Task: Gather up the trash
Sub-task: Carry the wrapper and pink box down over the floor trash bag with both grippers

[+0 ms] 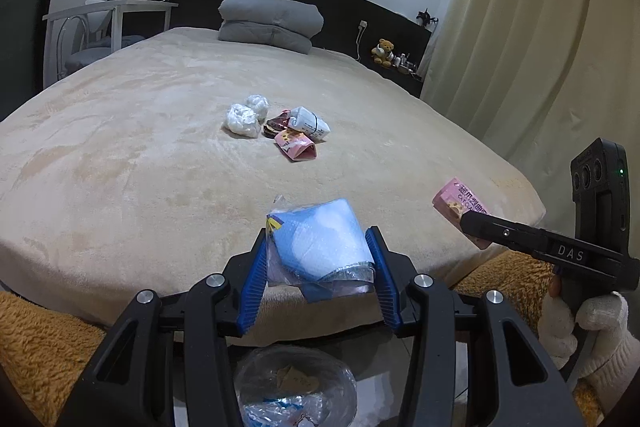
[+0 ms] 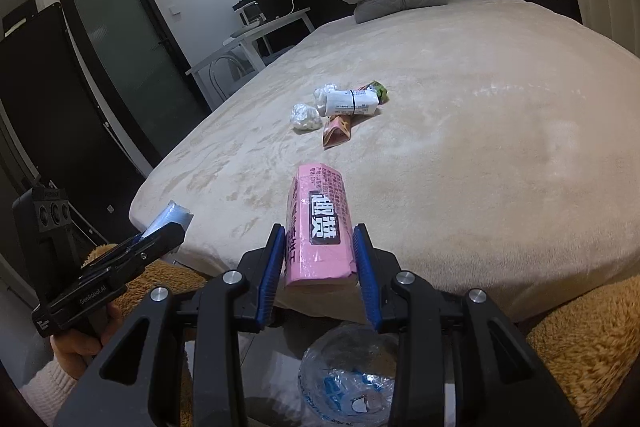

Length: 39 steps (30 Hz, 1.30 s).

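Trash in transit: left gripper (image 1: 318, 247) pinches a blue-and-clear plastic wrapper (image 1: 320, 243) between its blue pads, jaws pressed against both sides so the limp film cannot slip. Right gripper (image 2: 318, 255) clamps a pink packet (image 2: 320, 227) lengthwise, its far end projecting forward past the fingertips. Below each pair of jaws, near the lower frame edge, sits a bin lined with a clear bag (image 1: 296, 387), apparently the drop target, which would explain both loads being held off the bed (image 1: 120, 147) edge. Ahead of the jaws, well apart, remaining trash (image 1: 280, 125) lies clustered mid-bed, awaiting collection.
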Tool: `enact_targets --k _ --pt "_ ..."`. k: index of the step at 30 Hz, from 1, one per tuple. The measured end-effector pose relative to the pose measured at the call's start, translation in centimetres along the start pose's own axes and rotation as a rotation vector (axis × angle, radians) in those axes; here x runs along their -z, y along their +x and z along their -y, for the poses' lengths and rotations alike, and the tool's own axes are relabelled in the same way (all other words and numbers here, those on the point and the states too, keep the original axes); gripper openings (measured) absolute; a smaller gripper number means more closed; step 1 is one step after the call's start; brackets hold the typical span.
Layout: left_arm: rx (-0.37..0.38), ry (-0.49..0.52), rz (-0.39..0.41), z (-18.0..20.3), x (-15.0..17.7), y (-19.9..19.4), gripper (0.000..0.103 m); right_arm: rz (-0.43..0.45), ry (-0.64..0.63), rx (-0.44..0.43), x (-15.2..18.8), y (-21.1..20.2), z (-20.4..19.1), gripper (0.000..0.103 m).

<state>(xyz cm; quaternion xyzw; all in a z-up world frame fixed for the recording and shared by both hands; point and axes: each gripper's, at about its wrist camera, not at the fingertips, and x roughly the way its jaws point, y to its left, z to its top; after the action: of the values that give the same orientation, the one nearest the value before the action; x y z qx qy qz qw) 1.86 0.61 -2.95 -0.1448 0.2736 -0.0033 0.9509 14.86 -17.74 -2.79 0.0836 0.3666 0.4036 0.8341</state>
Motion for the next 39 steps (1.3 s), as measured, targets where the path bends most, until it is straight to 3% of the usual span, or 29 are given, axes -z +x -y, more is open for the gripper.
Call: enact_targets --k 10,16,39 --pt "0.007 0.024 -0.043 1.2 1.9 -0.1 0.046 -0.053 0.009 -0.033 2.4 0.0 -1.3 0.036" --pt "0.010 0.009 -0.108 1.5 3.1 0.8 0.046 -0.119 0.050 -0.052 3.3 1.0 -1.3 0.036" --pt "-0.033 -0.071 -0.549 -0.3 8.2 9.3 0.046 -0.477 0.293 0.024 6.9 8.9 2.9 0.036"
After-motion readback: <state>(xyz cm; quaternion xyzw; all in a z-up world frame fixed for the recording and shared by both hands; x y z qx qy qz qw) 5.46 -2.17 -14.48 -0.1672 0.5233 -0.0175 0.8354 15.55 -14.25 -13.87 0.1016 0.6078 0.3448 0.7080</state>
